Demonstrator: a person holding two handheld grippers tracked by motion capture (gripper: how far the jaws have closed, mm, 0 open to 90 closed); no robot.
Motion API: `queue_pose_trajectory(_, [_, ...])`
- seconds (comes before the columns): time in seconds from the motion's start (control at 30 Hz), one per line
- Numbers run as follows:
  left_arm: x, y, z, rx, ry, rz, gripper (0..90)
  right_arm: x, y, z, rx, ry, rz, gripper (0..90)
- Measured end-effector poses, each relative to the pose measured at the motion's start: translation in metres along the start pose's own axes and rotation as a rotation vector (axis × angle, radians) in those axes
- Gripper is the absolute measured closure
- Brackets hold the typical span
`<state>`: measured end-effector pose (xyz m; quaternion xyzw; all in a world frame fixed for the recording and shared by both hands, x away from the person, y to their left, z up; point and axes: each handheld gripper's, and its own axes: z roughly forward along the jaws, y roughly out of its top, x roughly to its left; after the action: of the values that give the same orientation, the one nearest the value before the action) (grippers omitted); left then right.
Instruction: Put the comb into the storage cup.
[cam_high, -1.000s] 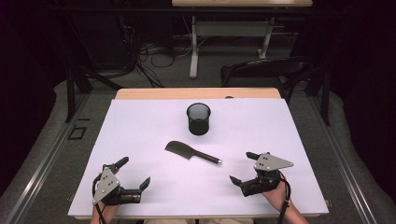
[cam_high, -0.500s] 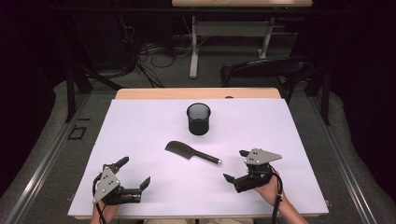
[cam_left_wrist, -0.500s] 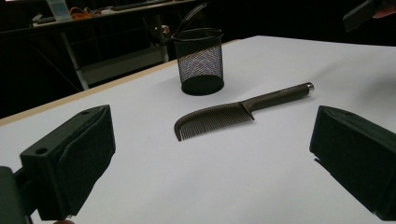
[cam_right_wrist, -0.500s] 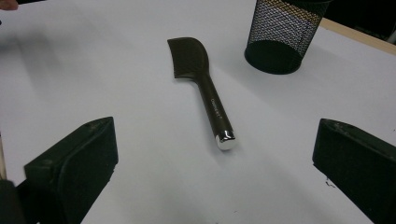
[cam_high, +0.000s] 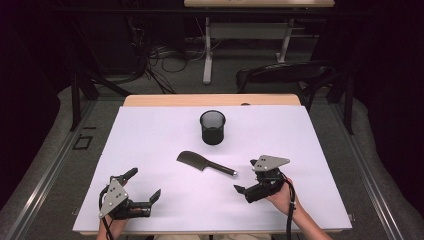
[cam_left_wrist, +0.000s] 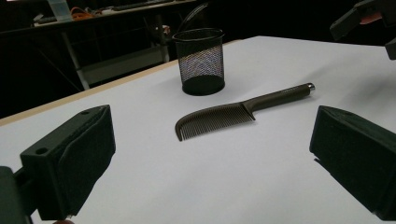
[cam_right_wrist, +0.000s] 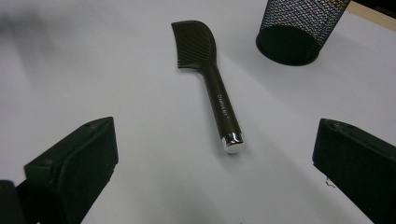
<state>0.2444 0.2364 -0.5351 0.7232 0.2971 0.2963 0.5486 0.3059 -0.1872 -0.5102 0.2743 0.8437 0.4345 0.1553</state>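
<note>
I see the dark comb (cam_high: 204, 164) lying flat mid-bench, nothing between it and my wide-open right claw (cam_high: 251, 186), the left claw (cam_high: 142, 189) also wide, and the mesh pen cup (cam_high: 212, 127) just beyond looks empty.

The comb (cam_right_wrist: 205, 65) at the upper middle of the right gripper view is dark brown, its handle marked with small pale lettering and ending in a shiny silver cap. The mesh cup (cam_right_wrist: 299, 28) at the upper right is black, a fine net pattern with a solid black base. The tabletop (cam_high: 310, 150) is plain white, with a light wooden edge along its far side. Both grippers have matt black jaws; the right gripper (cam_high: 248, 186) and the left gripper (cam_high: 142, 186) each carry a grey plate.
</note>
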Motion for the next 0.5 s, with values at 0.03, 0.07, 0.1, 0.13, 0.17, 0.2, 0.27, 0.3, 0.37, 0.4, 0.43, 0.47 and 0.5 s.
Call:
queue_pose_trajectory(0.03, [0.0, 0.0, 0.0, 0.003, -0.001, -0.002, 0.2, 0.0, 0.002, 0.002, 0.004, 0.0, -0.003, 0.0])
queue_pose_trajectory(0.07, [0.0, 0.0, 0.0, 0.004, -0.002, -0.001, 0.2, 0.0, 0.002, 0.002, 0.004, 0.0, -0.003, 0.0])
queue_pose_trajectory(0.1, [0.0, 0.0, 0.001, 0.003, -0.002, -0.003, 0.2, 0.0, 0.003, 0.002, 0.004, 0.001, -0.007, 0.0])
queue_pose_trajectory(0.13, [0.0, 0.0, 0.001, 0.003, -0.003, -0.004, 0.2, -0.001, 0.005, 0.004, 0.01, 0.003, -0.008, 0.0])
queue_pose_trajectory(0.17, [0.0, 0.0, 0.001, 0.004, -0.004, -0.002, 0.2, -0.001, 0.005, 0.004, 0.01, 0.003, -0.008, 0.0])
queue_pose_trajectory(0.2, [0.0, 0.0, 0.001, 0.004, -0.004, -0.002, 0.2, -0.001, 0.006, 0.005, 0.008, 0.004, -0.009, 0.0])
queue_pose_trajectory(0.27, [0.0, 0.0, 0.001, 0.003, -0.003, 0.001, 0.2, -0.002, 0.007, 0.007, 0.016, 0.008, -0.012, 0.0])
queue_pose_trajectory(0.3, [0.0, 0.0, 0.001, 0.003, -0.003, 0.0, 0.2, -0.002, 0.008, 0.008, 0.018, 0.01, -0.014, 0.0])
queue_pose_trajectory(0.37, [0.0, 0.0, 0.001, 0.006, -0.001, -0.003, 0.2, -0.002, 0.009, 0.009, 0.024, 0.012, -0.015, 0.0])
queue_pose_trajectory(0.4, [0.0, 0.0, 0.001, 0.006, -0.001, -0.005, 0.2, -0.003, 0.01, 0.01, 0.028, 0.013, -0.013, 0.0])
queue_pose_trajectory(0.43, [0.0, 0.0, 0.001, 0.007, -0.001, -0.005, 0.2, -0.003, 0.01, 0.011, 0.03, 0.013, -0.018, 0.0])
queue_pose_trajectory(0.47, [0.0, 0.0, 0.001, 0.008, 0.0, -0.005, 0.2, -0.004, 0.011, 0.012, 0.038, 0.014, -0.02, 0.0])
queue_pose_trajectory(0.5, [0.0, 0.0, 0.001, 0.008, 0.0, -0.005, 0.2, -0.004, 0.012, 0.013, 0.042, 0.018, -0.014, 0.0])
